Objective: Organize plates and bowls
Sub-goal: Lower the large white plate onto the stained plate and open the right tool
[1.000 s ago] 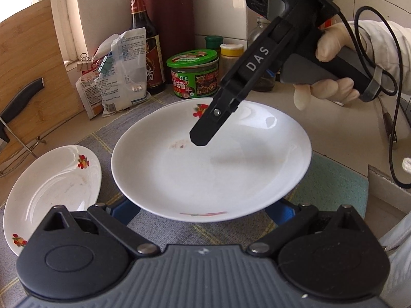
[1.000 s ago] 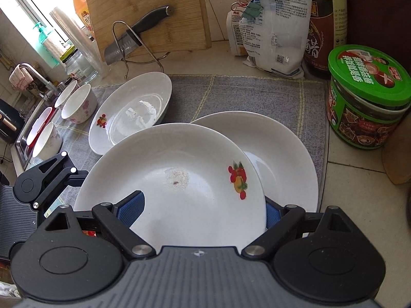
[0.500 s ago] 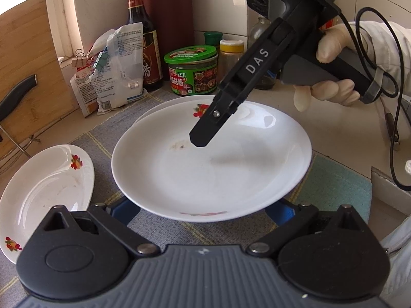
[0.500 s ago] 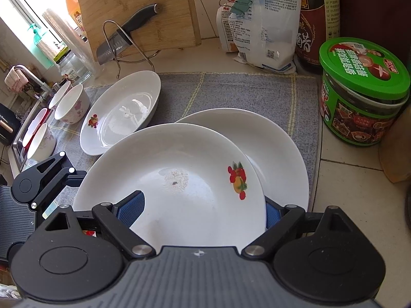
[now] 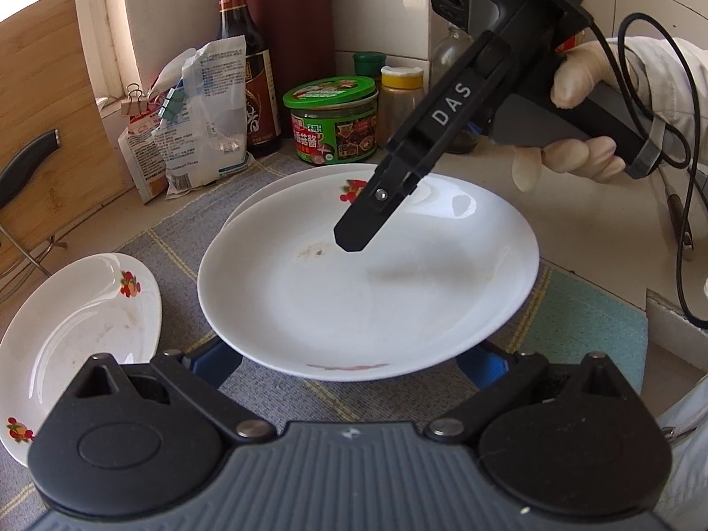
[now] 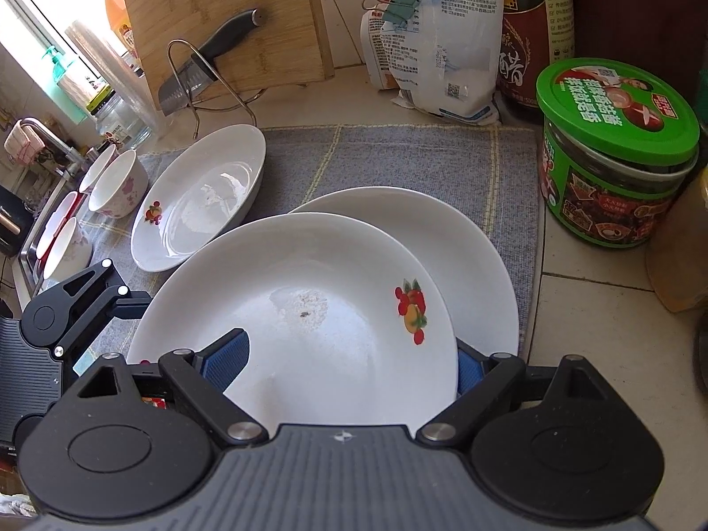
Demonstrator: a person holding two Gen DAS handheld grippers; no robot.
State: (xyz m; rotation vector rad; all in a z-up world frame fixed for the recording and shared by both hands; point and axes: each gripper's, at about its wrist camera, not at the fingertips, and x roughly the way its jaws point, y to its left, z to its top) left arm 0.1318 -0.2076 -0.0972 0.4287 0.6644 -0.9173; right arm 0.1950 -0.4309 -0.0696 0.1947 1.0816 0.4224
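Observation:
A large white plate with a fruit motif (image 5: 367, 292) hangs above a second, matching plate (image 5: 301, 181) on the grey mat; it also shows in the right wrist view (image 6: 309, 323) above the lower plate (image 6: 469, 265). My left gripper (image 5: 349, 354) has its blue pads spread wide under the plate's near rim. My right gripper (image 6: 349, 363) straddles the opposite rim; how firmly either grips is hidden. One right finger (image 5: 371, 217) reaches over the plate. A third plate (image 6: 199, 199) lies to the left. Small floral bowls (image 6: 117, 181) stand by the sink.
A green-lidded jar (image 6: 615, 155), a dark sauce bottle (image 5: 248, 62), clipped white bags (image 5: 199, 115), a knife block (image 5: 287, 35) and spice jars crowd the back. A bamboo cutting board with a knife on a wire rack (image 6: 221, 31) stands at the left.
The held plate has moved toward the back and now overlaps more of the lower plate. Both grippers moved with it; the jaws look unchanged.

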